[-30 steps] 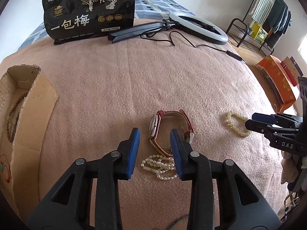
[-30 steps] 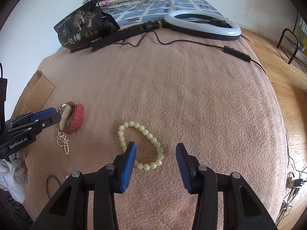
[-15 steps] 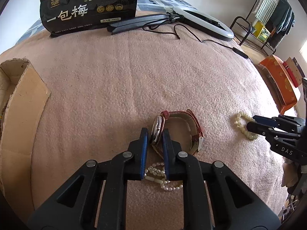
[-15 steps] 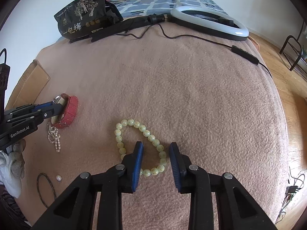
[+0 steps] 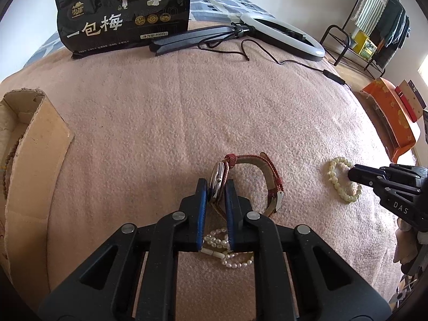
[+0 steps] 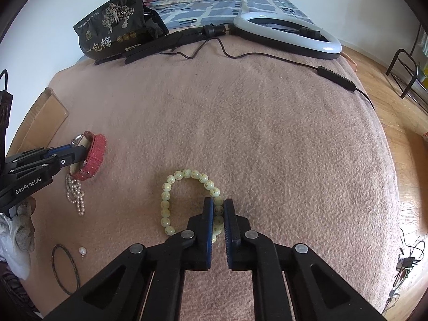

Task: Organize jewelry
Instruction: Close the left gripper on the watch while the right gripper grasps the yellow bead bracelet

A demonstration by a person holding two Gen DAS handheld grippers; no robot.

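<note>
Your left claw (image 5: 216, 187) is clamped on the case of the red-strapped watch (image 5: 248, 179), which stands on edge on the pink blanket (image 5: 187, 112) covering the bed; the jaws have just been closing, and the watch face sits pinched between the blue pads. Just behind the pads, close under the claw, a bunched strand of small white pearls (image 5: 227, 251) lies on the blanket, touching the watch strap. Your right claw (image 6: 218, 208) has just been closing too, and it now grips the right side of the pale green bead bracelet (image 6: 182, 200), with a few beads caught between its pads while the rest of the loop lies flat on the blanket to the left. In the right wrist view, a thin dark bangle (image 6: 65, 268) and a single loose pearl (image 6: 82, 251) rest near the blanket's near-left edge. An open cardboard box (image 5: 29, 160) sits at the left edge of the bed, and a black snack bag (image 5: 125, 16) and a ring light (image 5: 281, 36) lie at the far end.
</note>
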